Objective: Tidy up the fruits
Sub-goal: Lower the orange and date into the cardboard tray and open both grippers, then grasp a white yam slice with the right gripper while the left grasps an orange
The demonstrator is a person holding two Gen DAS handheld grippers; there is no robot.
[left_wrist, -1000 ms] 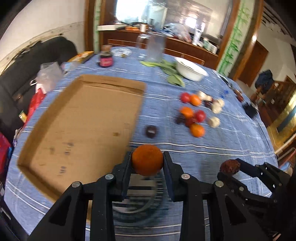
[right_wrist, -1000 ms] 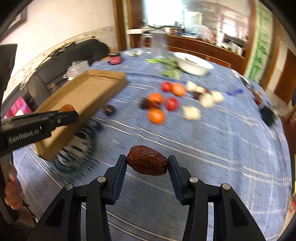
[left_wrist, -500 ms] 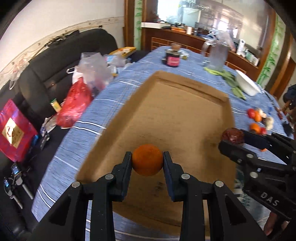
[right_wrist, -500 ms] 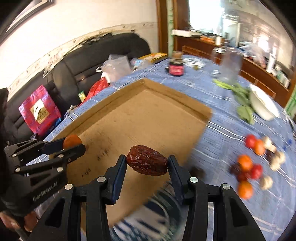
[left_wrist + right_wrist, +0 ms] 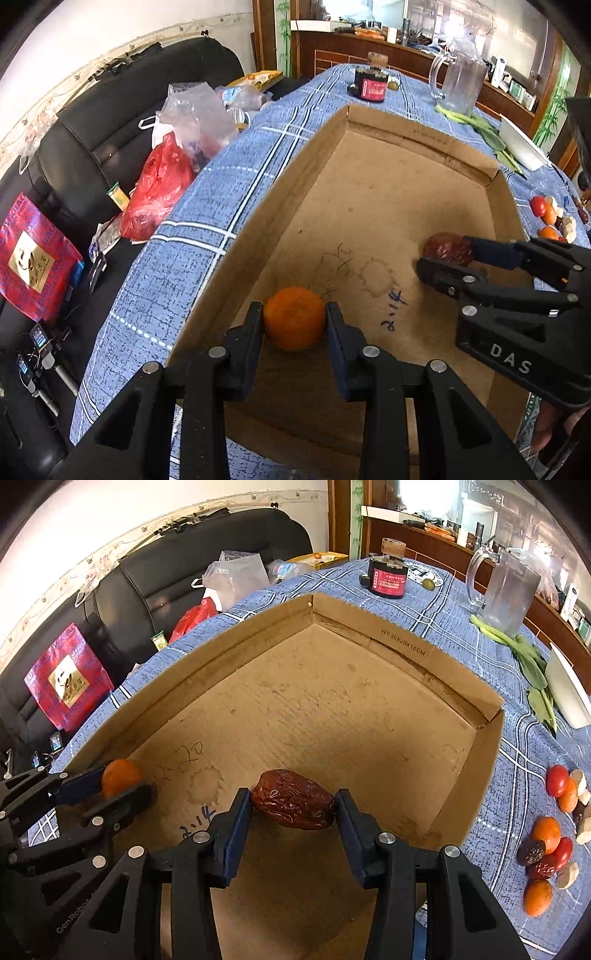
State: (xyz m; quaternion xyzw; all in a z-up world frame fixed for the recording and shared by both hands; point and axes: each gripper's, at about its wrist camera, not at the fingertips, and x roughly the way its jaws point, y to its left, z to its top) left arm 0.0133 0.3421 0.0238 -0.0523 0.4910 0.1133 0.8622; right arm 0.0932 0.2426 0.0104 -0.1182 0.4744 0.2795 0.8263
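Note:
My left gripper (image 5: pixel 294 317) is shut on a small orange (image 5: pixel 294 318) low over the near left corner of the shallow cardboard box (image 5: pixel 391 122). My right gripper (image 5: pixel 293 800) is shut on a wrinkled red date (image 5: pixel 293 799) above the box floor (image 5: pixel 332 716), right of the left gripper. Each gripper shows in the other's view: the right one with the date (image 5: pixel 447 249), the left one with the orange (image 5: pixel 121 775). A pile of loose fruits (image 5: pixel 554 834) lies on the blue cloth right of the box.
A dark jar (image 5: pixel 388 576), a glass pitcher (image 5: pixel 506 590), green leaves (image 5: pixel 532 664) and a white bowl (image 5: pixel 569 694) stand beyond the box. Plastic bags (image 5: pixel 173 155) and a black sofa (image 5: pixel 92 122) are off the table's left edge.
Both grippers have swung left from the open cloth to over the cardboard box and come down closer to its floor, still holding the orange and the date.

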